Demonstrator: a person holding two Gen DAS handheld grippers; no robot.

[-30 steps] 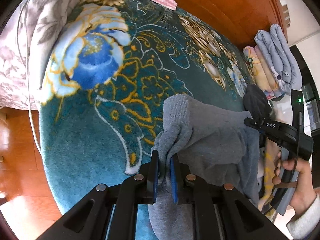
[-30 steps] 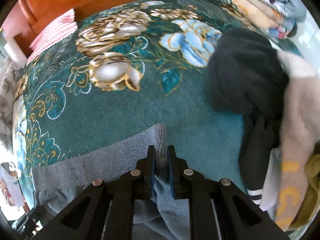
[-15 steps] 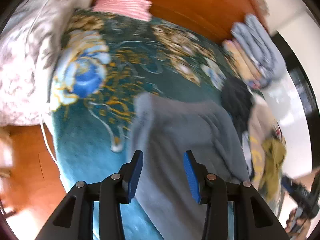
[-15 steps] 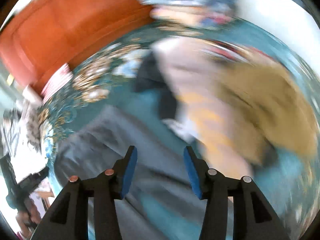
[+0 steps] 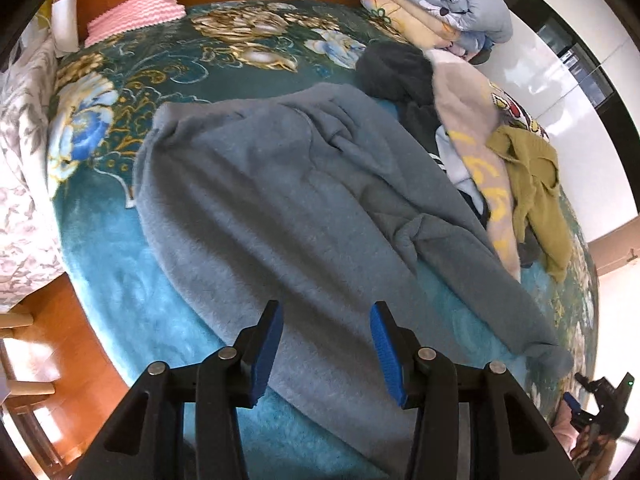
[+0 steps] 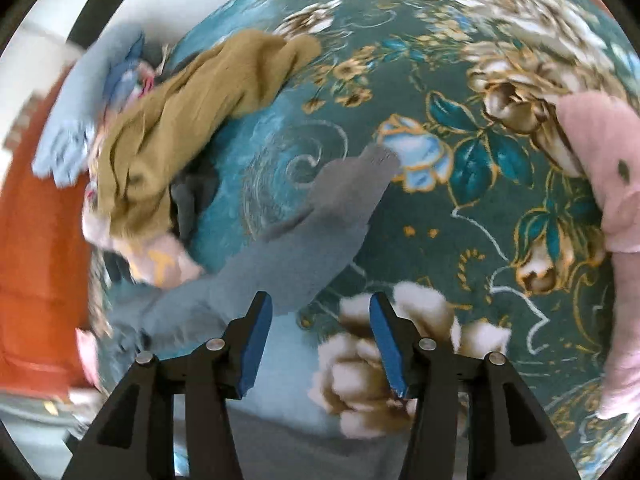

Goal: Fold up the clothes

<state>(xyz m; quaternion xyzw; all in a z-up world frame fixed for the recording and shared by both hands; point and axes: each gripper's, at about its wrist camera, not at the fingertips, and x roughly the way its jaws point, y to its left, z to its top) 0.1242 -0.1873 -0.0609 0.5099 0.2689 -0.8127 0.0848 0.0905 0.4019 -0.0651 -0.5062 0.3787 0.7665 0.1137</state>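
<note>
The left gripper (image 5: 326, 350) hangs with jaws spread over the near hem of the grey fleece sweatshirt (image 5: 280, 184) — a second ago both grippers pinched its fabric. The right gripper (image 6: 320, 340) is likewise spread and empty, beside one grey sleeve (image 6: 328, 216). The sweatshirt now lies spread flat on the teal floral bed blanket (image 5: 120, 288). Beyond it sits a heap — an olive knitted top (image 5: 532, 184) and dark clothes (image 5: 392, 68).

— How are your claws?
— My left gripper (image 5: 325, 350) is spread wide, clasping nothing; my right gripper (image 6: 320, 342) gapes too, fingers parted, empty; both hover, pointing forward.
</note>
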